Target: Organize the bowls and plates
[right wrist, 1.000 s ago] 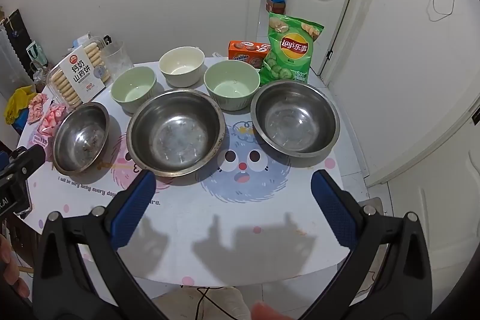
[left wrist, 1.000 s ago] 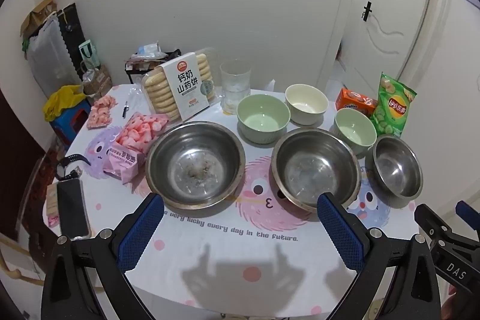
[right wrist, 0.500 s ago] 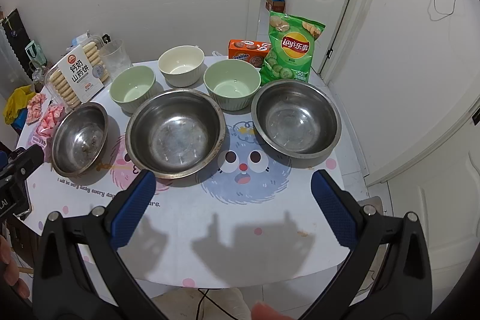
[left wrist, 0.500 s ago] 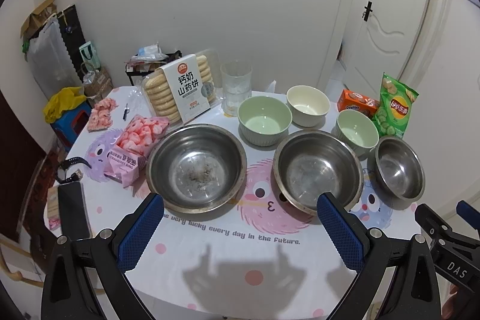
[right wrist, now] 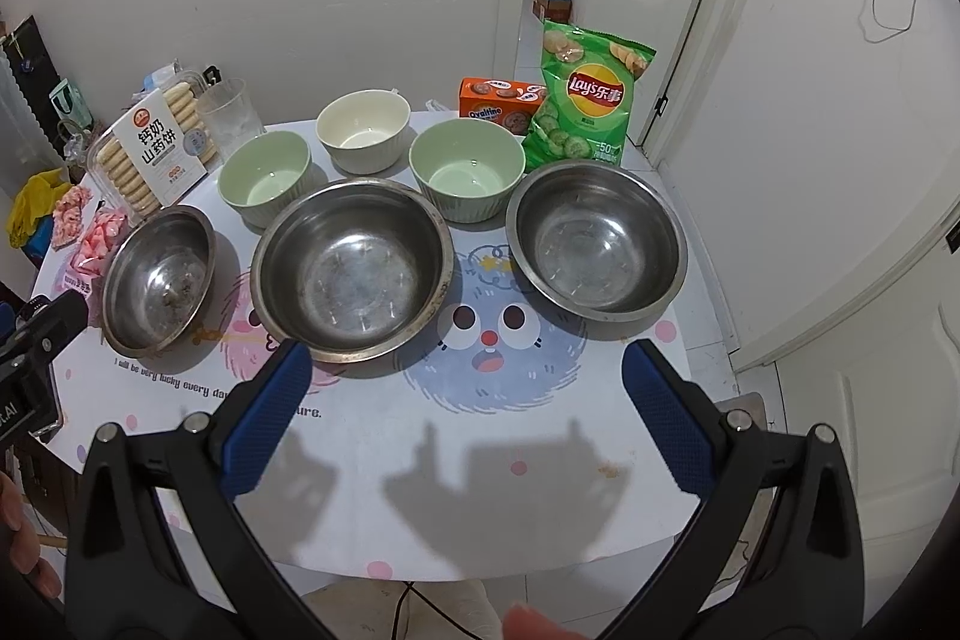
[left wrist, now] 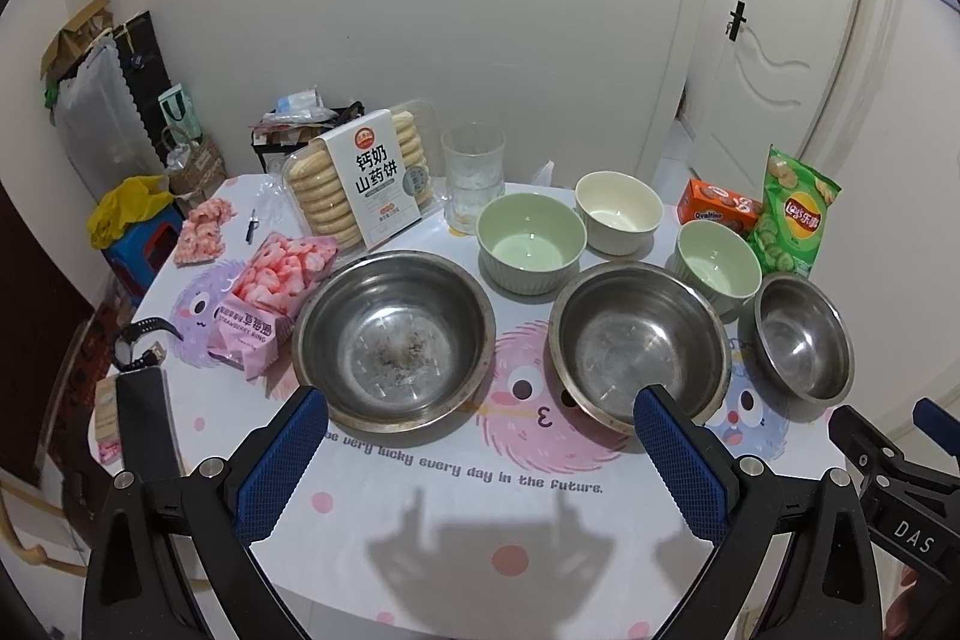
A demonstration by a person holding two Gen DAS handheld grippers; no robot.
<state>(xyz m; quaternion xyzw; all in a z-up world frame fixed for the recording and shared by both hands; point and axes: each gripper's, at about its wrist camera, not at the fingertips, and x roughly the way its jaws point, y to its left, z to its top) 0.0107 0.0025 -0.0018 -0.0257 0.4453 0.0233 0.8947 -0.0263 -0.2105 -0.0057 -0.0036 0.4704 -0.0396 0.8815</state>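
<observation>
Three steel bowls stand in a row on the table: left [left wrist: 393, 337] [right wrist: 157, 277], middle [left wrist: 639, 340] [right wrist: 353, 268], right [left wrist: 804, 334] [right wrist: 597, 238]. Behind them stand two green bowls [left wrist: 531, 241] [left wrist: 717, 265] and a cream bowl [left wrist: 618, 211]; in the right wrist view the green ones [right wrist: 265, 175] [right wrist: 467, 175] flank the cream one [right wrist: 363, 130]. My left gripper [left wrist: 480, 445] is open and empty above the table's front edge. My right gripper [right wrist: 465, 394] is open and empty, also near the front edge.
A biscuit pack [left wrist: 360, 181], a glass [left wrist: 473, 175], pink snack bags [left wrist: 270, 289], a phone [left wrist: 144, 427] and a watch [left wrist: 141, 343] sit at the left. A chips bag [right wrist: 588, 100] and an orange box [right wrist: 498, 100] stand at the back right. The table edge [right wrist: 540, 562] is close.
Both views have shifted slightly; the bowls sit a touch farther right and lower in the left wrist view. Nothing on the table has moved. Both grippers stay open.
</observation>
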